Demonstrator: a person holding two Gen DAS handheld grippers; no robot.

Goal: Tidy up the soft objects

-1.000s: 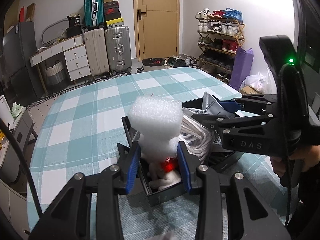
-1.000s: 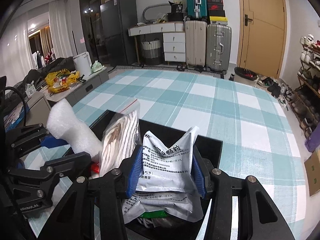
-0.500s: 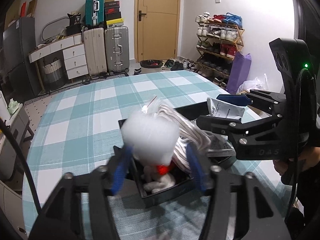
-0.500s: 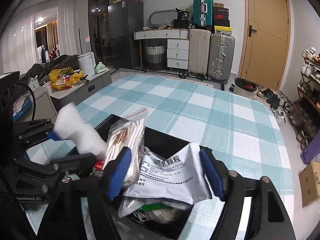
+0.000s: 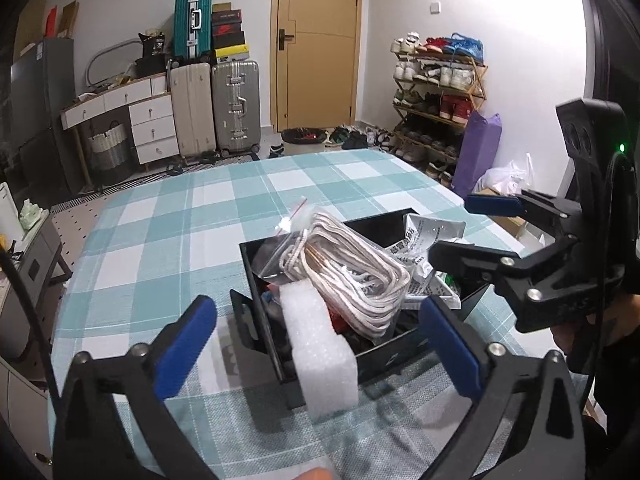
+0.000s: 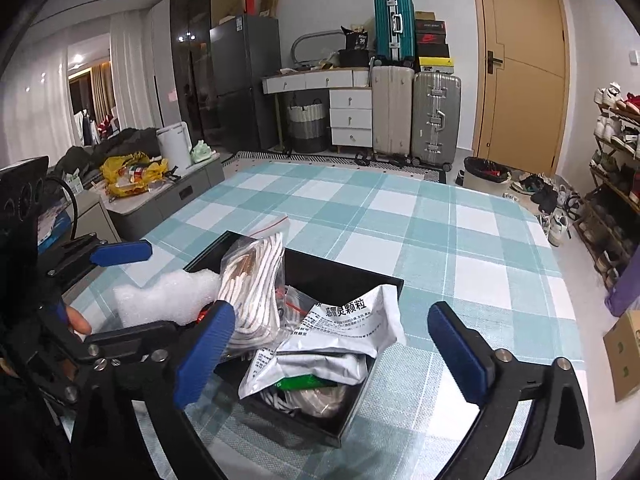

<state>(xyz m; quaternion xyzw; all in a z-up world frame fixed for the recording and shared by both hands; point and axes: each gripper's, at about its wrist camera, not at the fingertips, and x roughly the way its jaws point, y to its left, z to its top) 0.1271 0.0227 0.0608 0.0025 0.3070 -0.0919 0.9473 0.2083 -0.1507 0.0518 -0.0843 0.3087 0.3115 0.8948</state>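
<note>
Grippers are both spreading wide now, left gripper (image 5: pixel 320 344) and right gripper (image 6: pixel 332 344) gripping nothing; I'm thinking nudge the foam block (image 5: pixel 320 356) off the near rim, deeper into the black box (image 6: pixel 360 396).

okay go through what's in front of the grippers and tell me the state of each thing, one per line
left gripper: open, jaws just opened, foam between them unpressed
right gripper: open, jaws just opened, off the pouch
foam block: leaning over the box's near edge
rope bag: sealed, in box
white pouch: crumpled, in box
black box: open, full
</note>
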